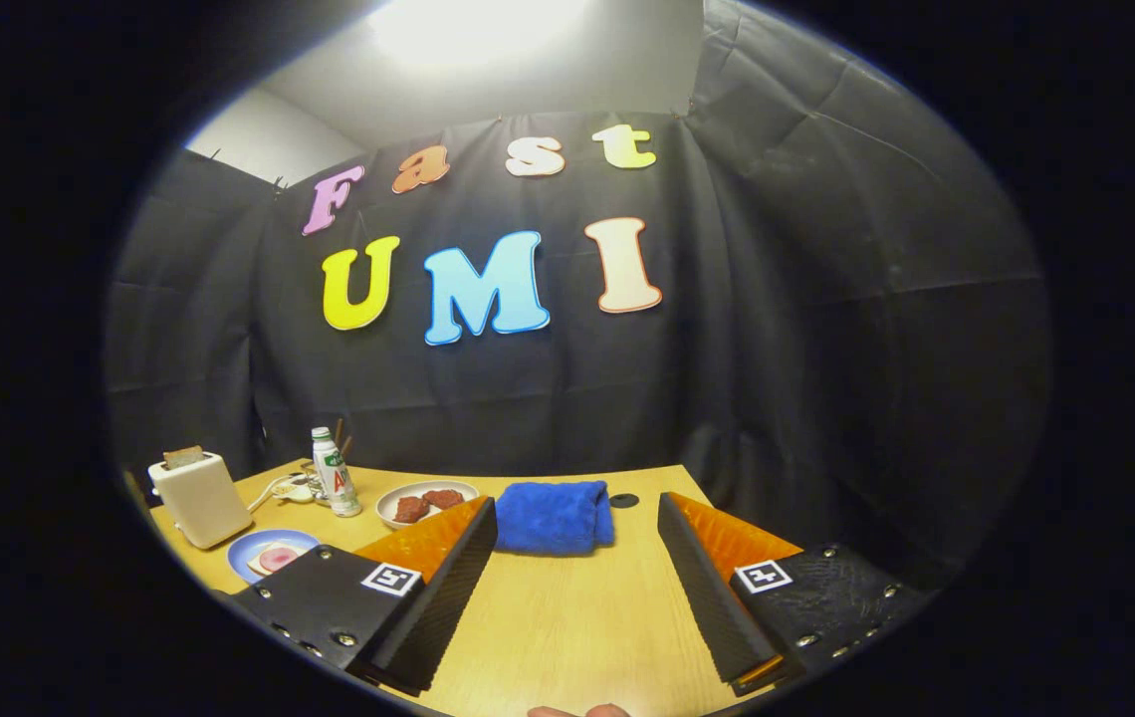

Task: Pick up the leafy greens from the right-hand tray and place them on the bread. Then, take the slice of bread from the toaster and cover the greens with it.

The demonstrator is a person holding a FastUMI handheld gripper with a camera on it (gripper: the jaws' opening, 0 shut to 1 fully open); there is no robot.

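Here the gripper (577, 588) hangs above the desk (567, 617) with its jaws spread wide and empty, only bare wood between them. The greens are nowhere I can make out; bread sits in the toaster (199, 496) far left, near the edge, past a plate (271, 554).

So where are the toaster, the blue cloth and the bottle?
toaster (199, 498), gripper view, on its pale front side.
blue cloth (556, 516), gripper view, middle of the folded cloth, beyond the open fingers.
bottle (337, 480), gripper view, on its label.
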